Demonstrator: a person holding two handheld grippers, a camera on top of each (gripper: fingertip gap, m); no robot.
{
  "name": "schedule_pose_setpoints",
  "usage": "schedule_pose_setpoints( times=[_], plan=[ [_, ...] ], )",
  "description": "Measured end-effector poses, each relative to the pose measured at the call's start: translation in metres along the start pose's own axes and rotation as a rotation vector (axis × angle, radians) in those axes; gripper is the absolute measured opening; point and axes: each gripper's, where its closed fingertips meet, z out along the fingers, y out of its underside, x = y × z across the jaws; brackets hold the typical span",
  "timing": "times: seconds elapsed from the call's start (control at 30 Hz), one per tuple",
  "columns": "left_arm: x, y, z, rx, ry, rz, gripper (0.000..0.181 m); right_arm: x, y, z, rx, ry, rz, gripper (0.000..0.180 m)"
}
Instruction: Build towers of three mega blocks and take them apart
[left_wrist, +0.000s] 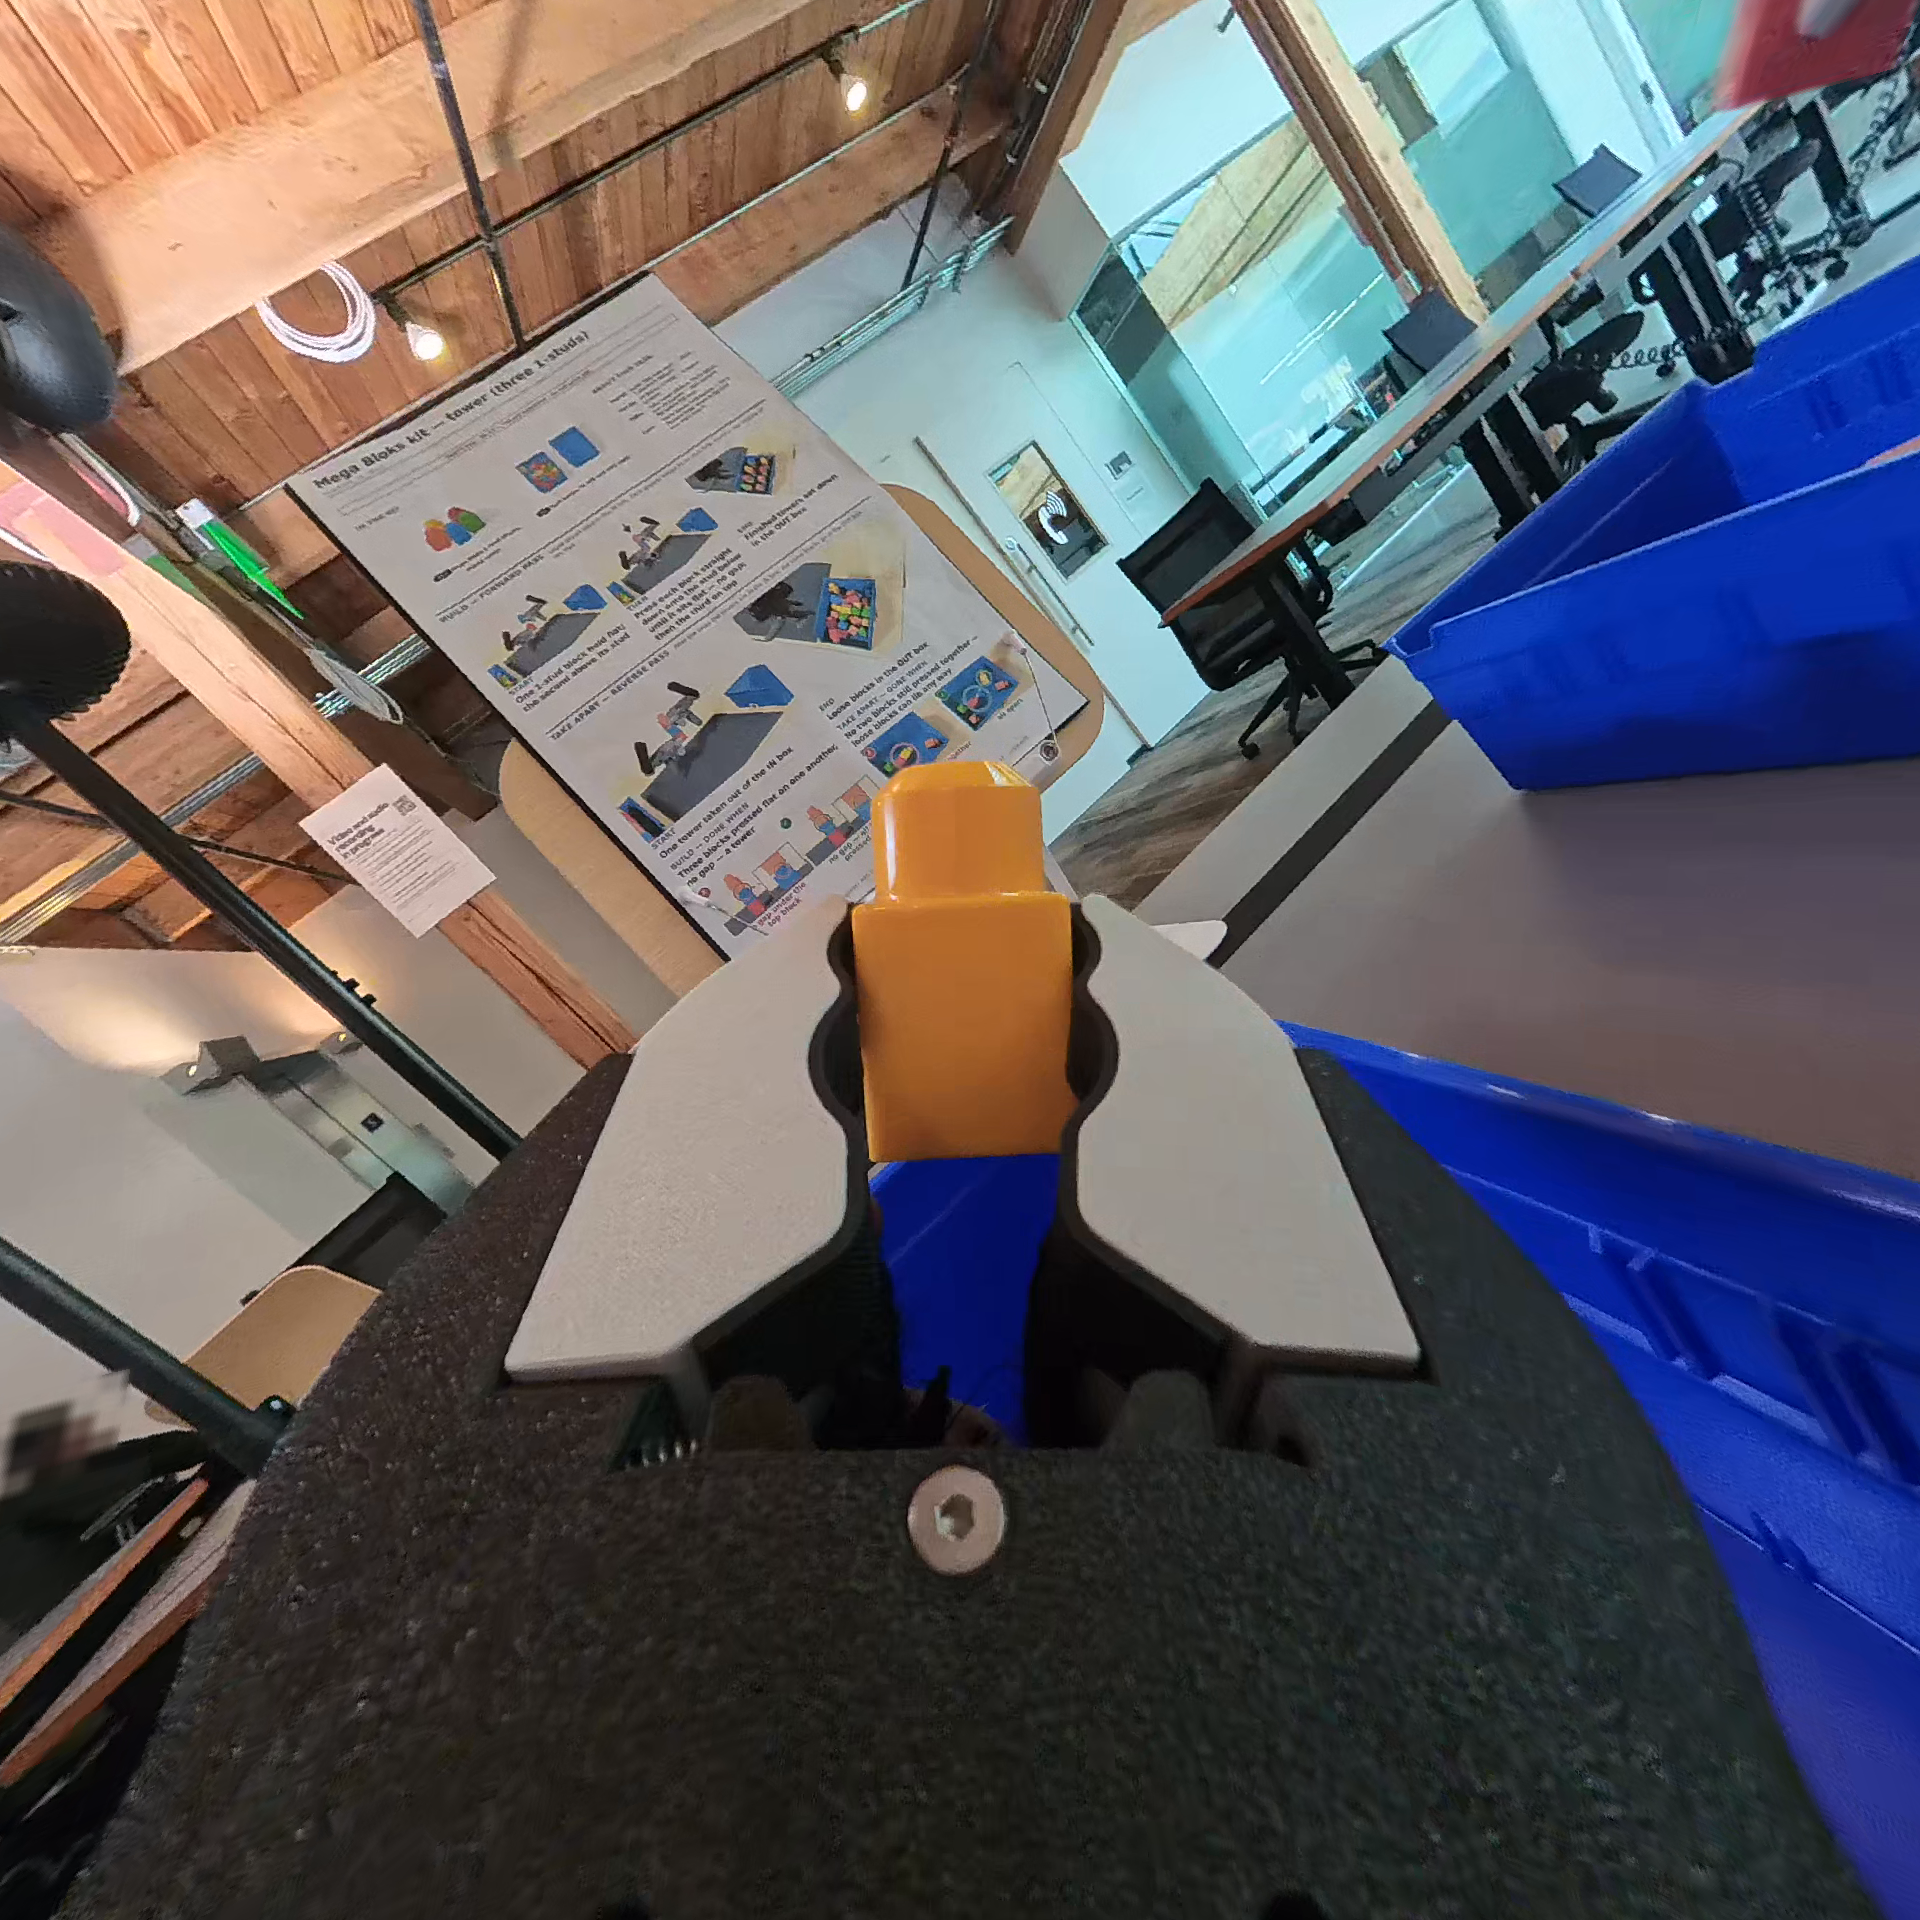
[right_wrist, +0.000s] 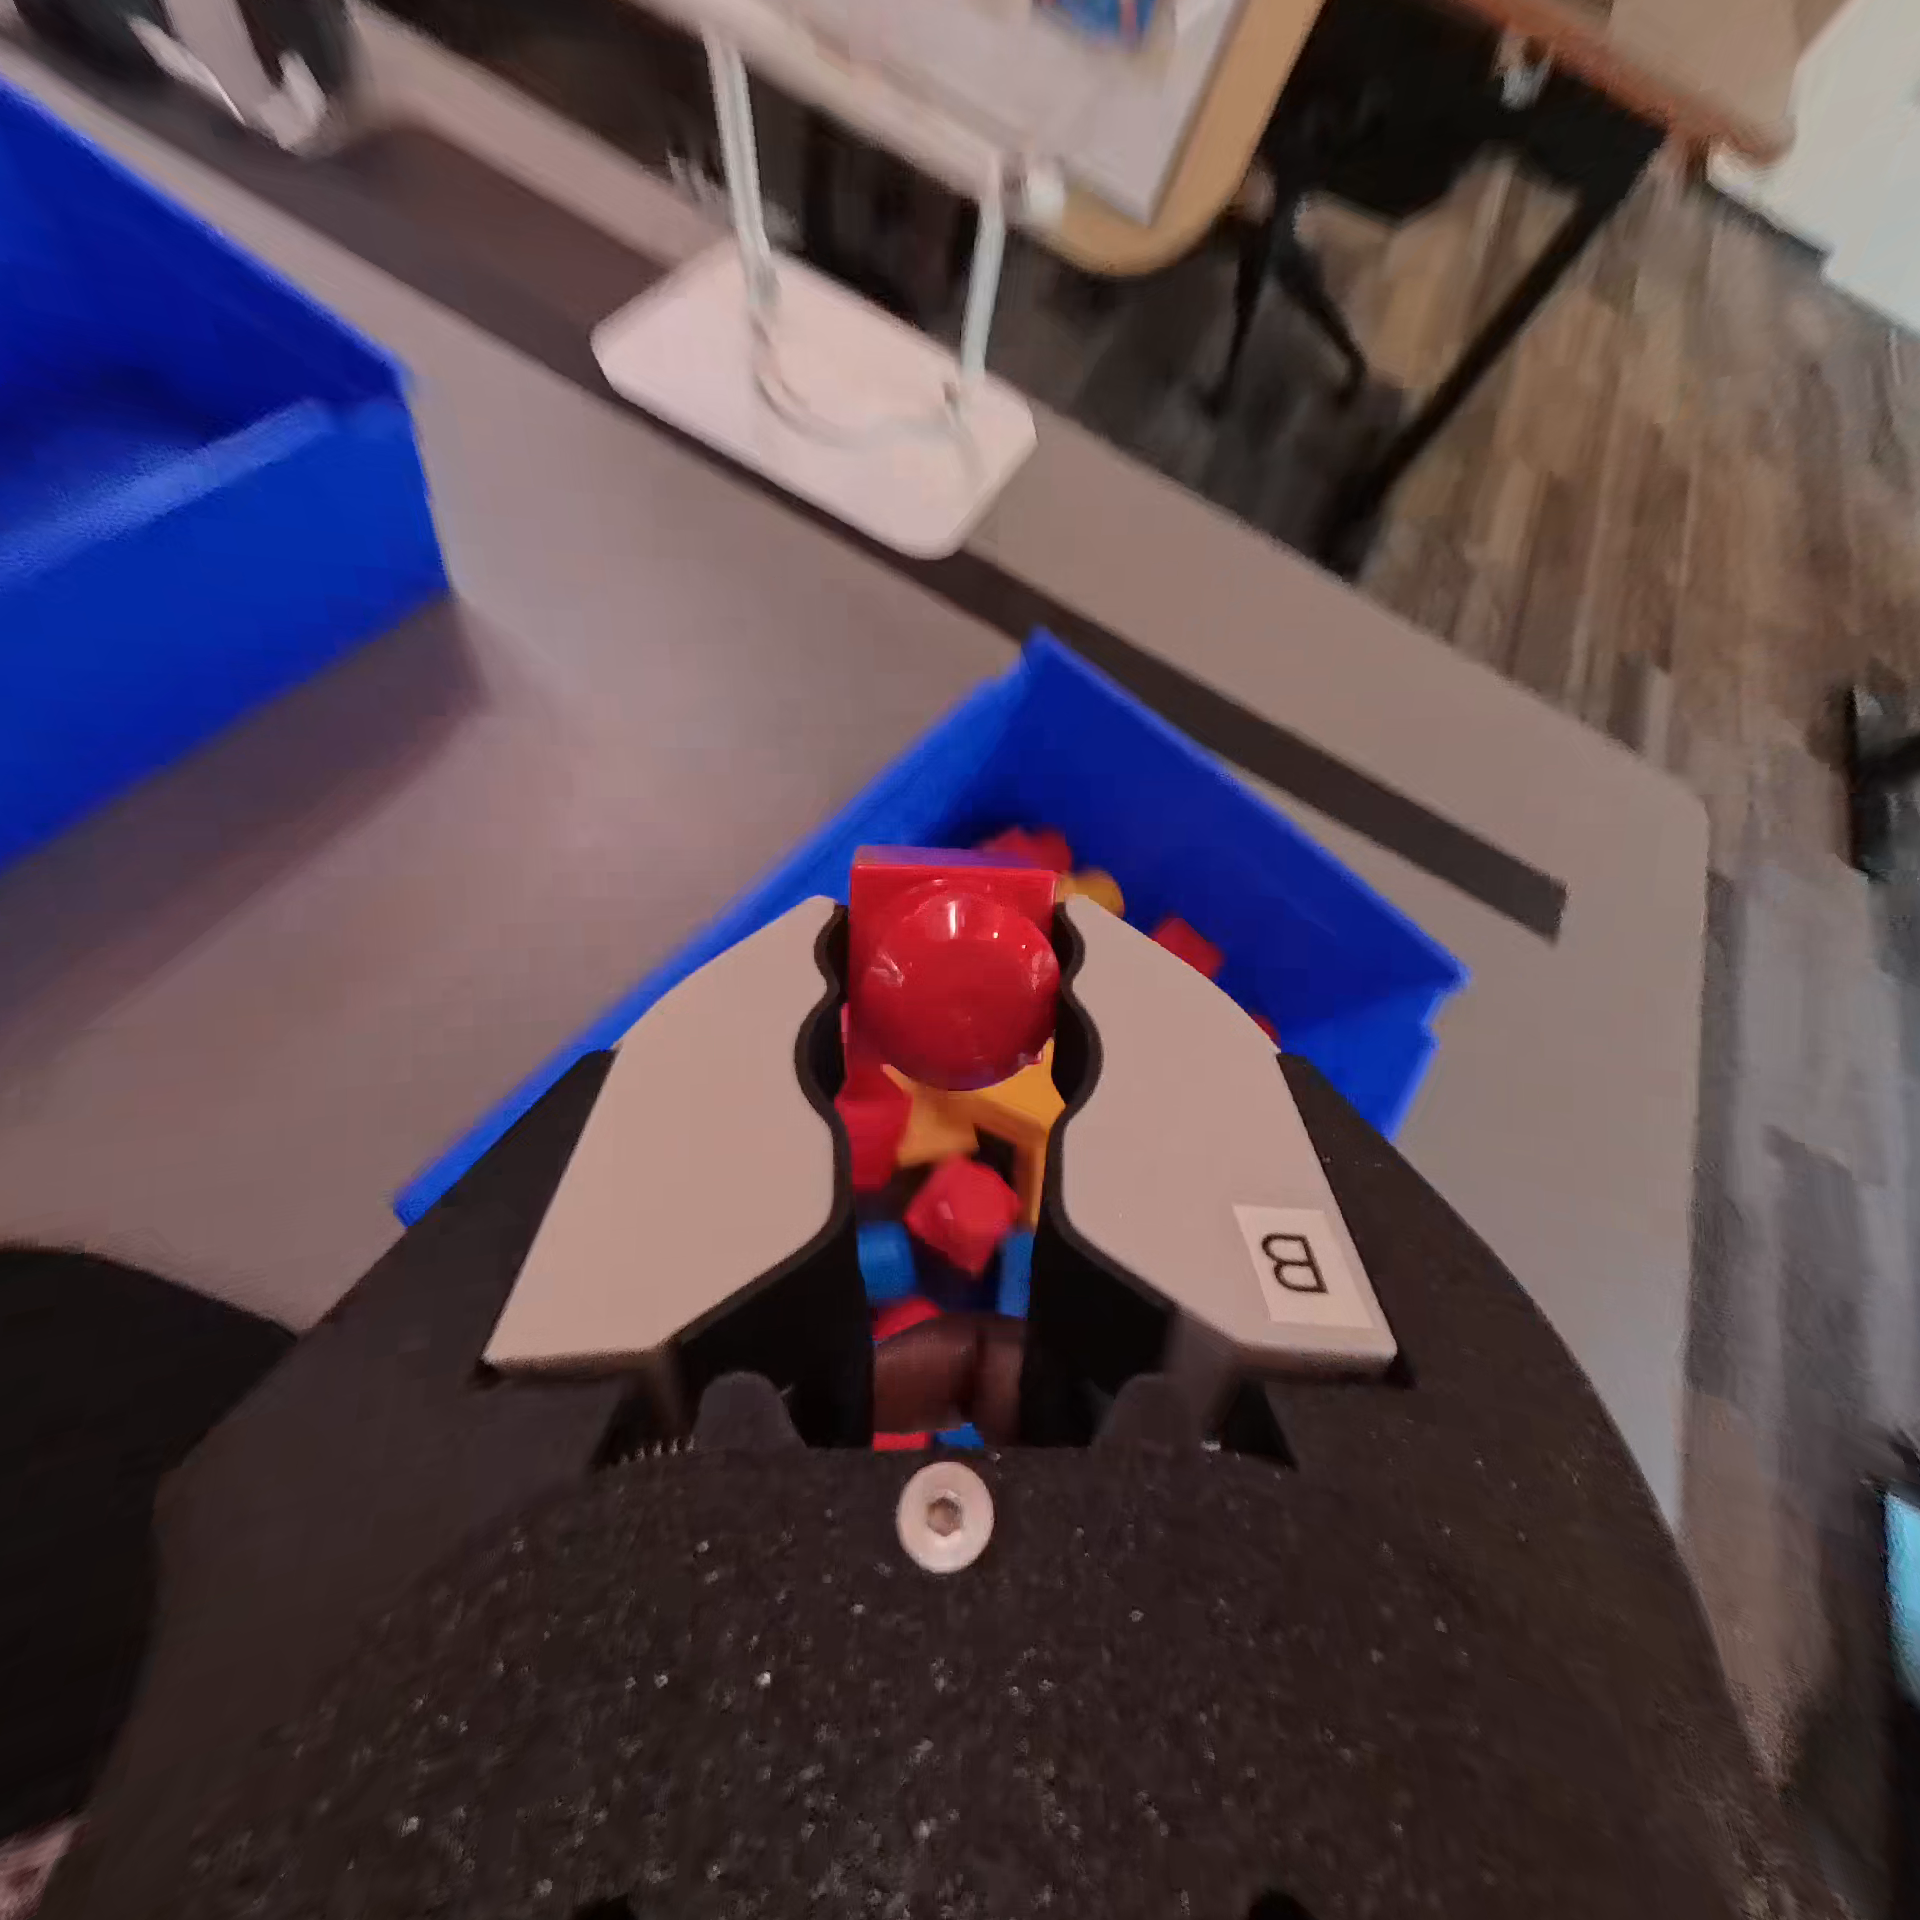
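Grey tabletop (right_wrist: 644, 727): left gripper (left_wrist: 961, 1023) clamps glossy orange block (left_wrist: 961, 997), right gripper (right_wrist: 951, 997) red block (right_wrist: 951, 977).

Setting: open-plan office used as a test space. Evidence, left wrist view: long desks (left_wrist: 1455, 416) with black swivel chairs (left_wrist: 1247, 613), glass partition walls (left_wrist: 1247, 301), exposed timber ceiling (left_wrist: 312, 125) with track spotlights (left_wrist: 854, 91), large printed instruction poster (left_wrist: 665, 623) on a stand, black tripod legs (left_wrist: 260, 935). Right wrist view: grey worktable (right_wrist: 520, 727), blue plastic bins (right_wrist: 1195, 790), plank floor (right_wrist: 1662, 468).
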Motion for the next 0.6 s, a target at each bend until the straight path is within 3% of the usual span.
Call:
schedule_pose_setpoints(
  times=[0.13,0.33,0.6],
  plan=[
    [0.002,0.001,0.001,-0.001,0.010,-0.001,0.037,0.011,0.060,0.008,-0.297,0.021,-0.022,0.036],
    [0.003,0.001,0.001,-0.002,0.012,0.012,0.036,0.004,0.119,0.012,-0.598,-0.070,0.059,0.036],
    [0.006,0.002,0.002,-0.011,0.024,0.025,0.037,0.003,0.143,0.009,-0.688,-0.115,0.131,0.036]
  ],
)
